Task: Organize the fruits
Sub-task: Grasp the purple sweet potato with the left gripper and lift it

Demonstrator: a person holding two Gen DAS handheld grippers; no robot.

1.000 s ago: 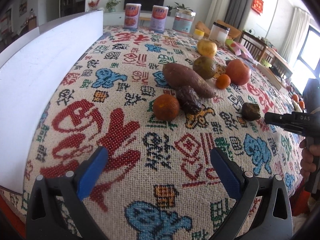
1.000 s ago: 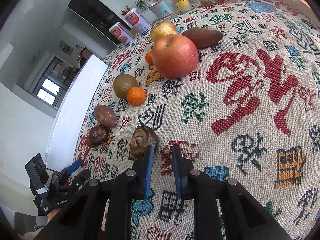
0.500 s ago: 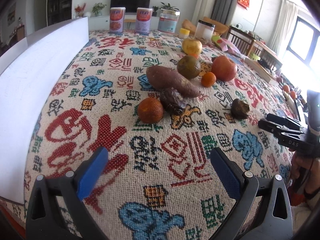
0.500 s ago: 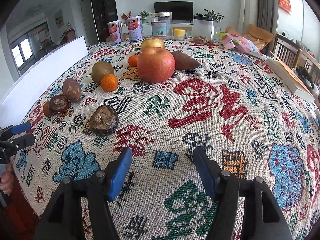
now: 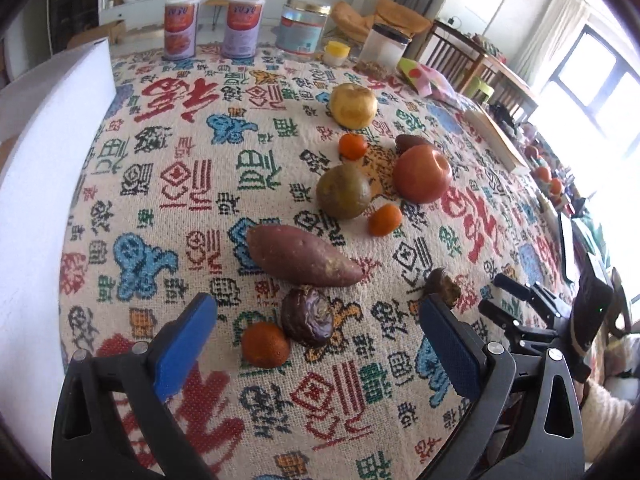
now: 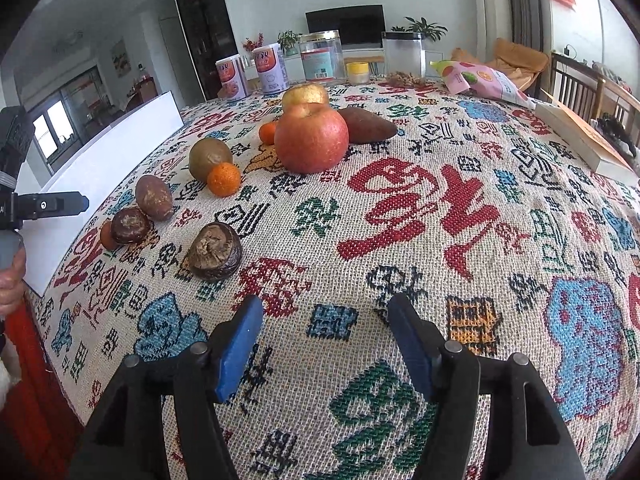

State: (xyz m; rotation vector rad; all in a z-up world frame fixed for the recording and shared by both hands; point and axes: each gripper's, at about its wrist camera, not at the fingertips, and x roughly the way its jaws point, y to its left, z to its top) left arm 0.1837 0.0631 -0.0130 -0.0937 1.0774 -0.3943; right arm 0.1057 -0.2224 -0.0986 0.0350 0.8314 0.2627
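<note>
Fruits lie in a loose row on the patterned tablecloth [image 5: 224, 184]. In the left wrist view my left gripper [image 5: 316, 344] is open above the near end of the row. A tangerine [image 5: 265, 345] and a dark wrinkled passion fruit [image 5: 307, 322] show in its gap, untouched. Beyond lie a sweet potato [image 5: 300, 256], a green-brown fruit [image 5: 343, 192], a red apple [image 5: 422, 174] and a yellow pear [image 5: 353, 105]. My right gripper [image 6: 326, 344] is open over bare cloth, holding nothing. A wrinkled brown fruit [image 6: 215, 252] sits to its left front.
A white board [image 5: 48, 160] runs along the table's left side. Two cans [image 5: 181, 26], jars [image 6: 322, 58] and a snack bag [image 6: 484, 80] stand at the far end. A book [image 6: 580, 140] lies at the right edge. The near table edge drops off below the grippers.
My left gripper has moved forward and up, bringing the tangerine and passion fruit between its fingers in view. The right gripper has opened, rolled level and drawn back from the wrinkled brown fruit.
</note>
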